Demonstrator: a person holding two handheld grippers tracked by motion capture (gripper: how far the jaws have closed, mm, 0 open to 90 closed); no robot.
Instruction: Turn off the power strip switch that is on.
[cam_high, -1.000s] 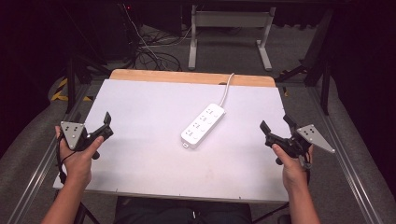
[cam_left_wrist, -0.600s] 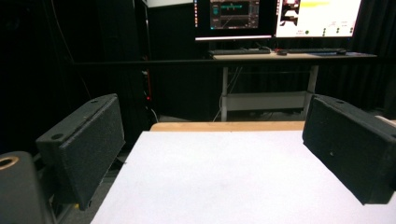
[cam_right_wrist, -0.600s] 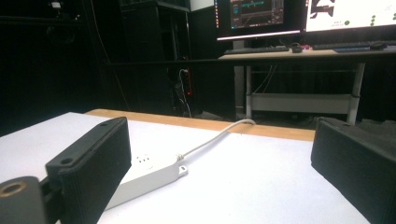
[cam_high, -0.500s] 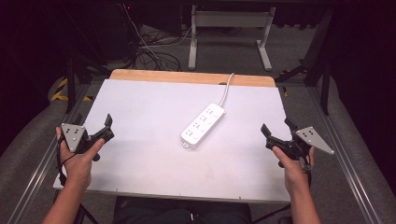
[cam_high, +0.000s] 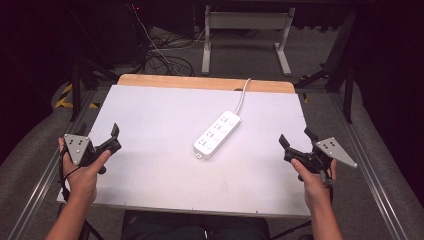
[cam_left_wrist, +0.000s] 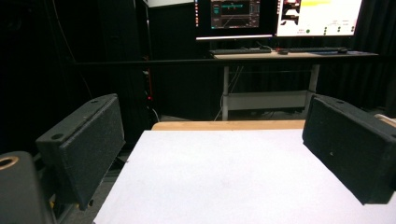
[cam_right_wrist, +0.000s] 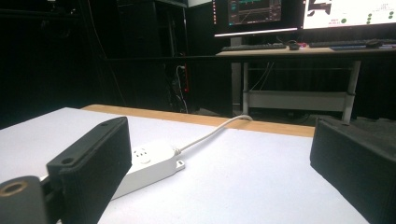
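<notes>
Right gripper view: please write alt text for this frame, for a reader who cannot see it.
A white power strip lies on a white table, partly hidden behind the left of the right gripper's two open black jaws. Its white cable trails toward the table's wooden far edge, with a desk holding lit monitors in the dark room beyond.

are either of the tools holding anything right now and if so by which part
Nothing is held. The left tool and right tool are both open and empty, well apart from the white plastic power strip lying mid-table.
</notes>
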